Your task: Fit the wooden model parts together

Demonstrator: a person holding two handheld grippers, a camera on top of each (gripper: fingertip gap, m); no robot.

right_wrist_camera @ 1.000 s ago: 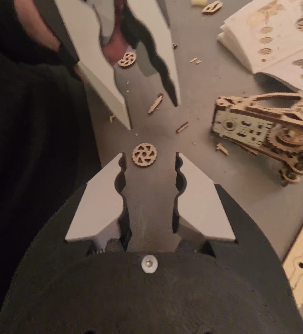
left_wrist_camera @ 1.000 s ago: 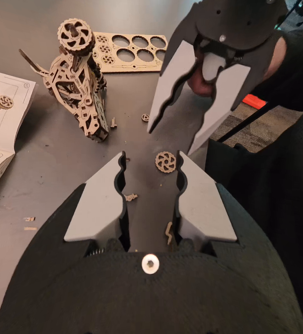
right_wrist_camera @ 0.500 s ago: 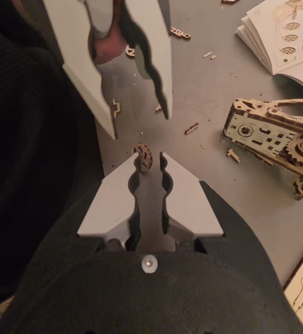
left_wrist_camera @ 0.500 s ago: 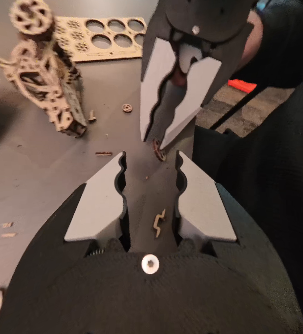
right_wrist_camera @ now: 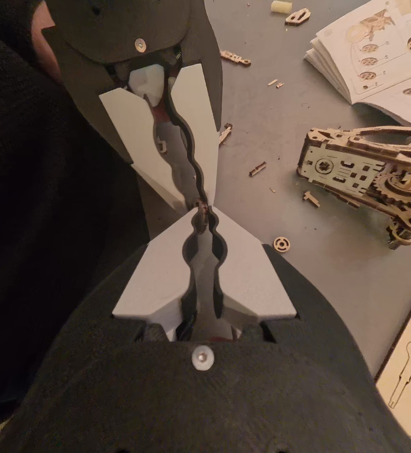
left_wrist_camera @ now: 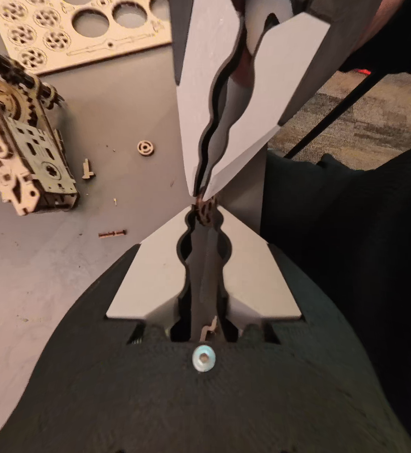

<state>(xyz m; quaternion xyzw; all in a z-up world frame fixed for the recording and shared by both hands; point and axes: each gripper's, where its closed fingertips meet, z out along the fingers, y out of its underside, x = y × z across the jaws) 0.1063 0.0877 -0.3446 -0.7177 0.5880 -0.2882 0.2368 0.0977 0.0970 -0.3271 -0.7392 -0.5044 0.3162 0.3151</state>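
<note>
Littering grey table (left_wrist_camera: 126, 103): wooden offcuts (left_wrist_camera: 112, 234)

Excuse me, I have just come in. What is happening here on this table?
A person is building a wooden model with two handheld grippers. Both the left gripper and the right gripper meet tip to tip and pinch one small wooden gear above the grey table. It looks like a handover, though I cannot tell which way. The half-built model lies to the side, apart from them, with a parts sheet, an instruction booklet and loose pieces nearby.
</note>
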